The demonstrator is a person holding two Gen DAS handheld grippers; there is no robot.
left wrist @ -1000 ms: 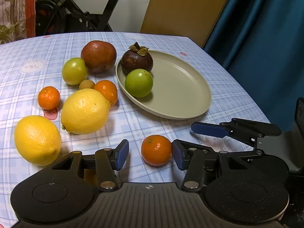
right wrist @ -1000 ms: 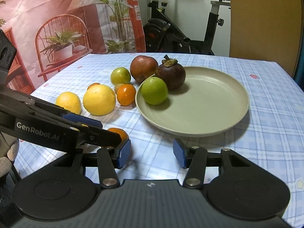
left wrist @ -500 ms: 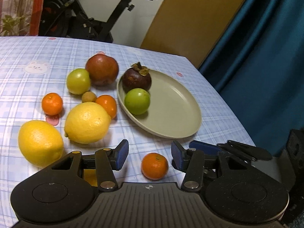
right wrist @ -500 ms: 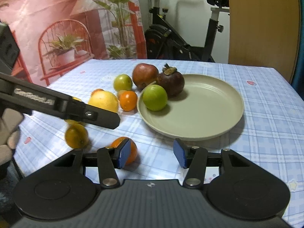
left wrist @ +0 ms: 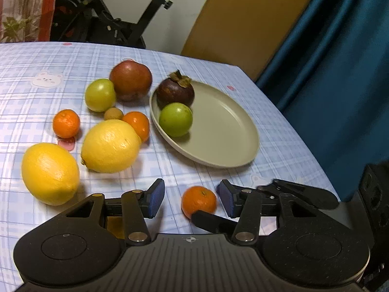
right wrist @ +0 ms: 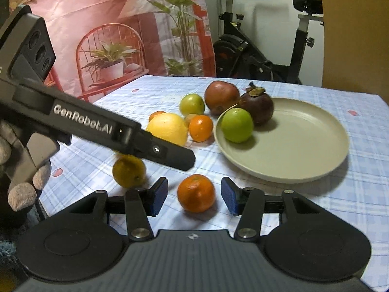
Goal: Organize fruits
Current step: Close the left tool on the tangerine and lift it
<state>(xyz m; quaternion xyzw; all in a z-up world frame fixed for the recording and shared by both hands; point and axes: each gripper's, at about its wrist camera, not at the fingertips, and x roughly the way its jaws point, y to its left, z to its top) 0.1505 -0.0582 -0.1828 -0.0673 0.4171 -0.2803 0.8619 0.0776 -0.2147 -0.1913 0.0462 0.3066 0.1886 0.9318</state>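
My right gripper (right wrist: 194, 197): fingers wide apart, straddling small orange (right wrist: 196, 193) on tablecloth (right wrist: 340, 194), no contact. My left gripper (left wrist: 190, 198): spread, empty. Plate (right wrist: 304, 146) just beyond orange.

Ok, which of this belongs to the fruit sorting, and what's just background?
Job:
plate
mangosteen
green fruit
near mandarin
lemons
red fruit
right gripper, open around the near mandarin

Background:
exercise bike
blue curtain
plant backdrop
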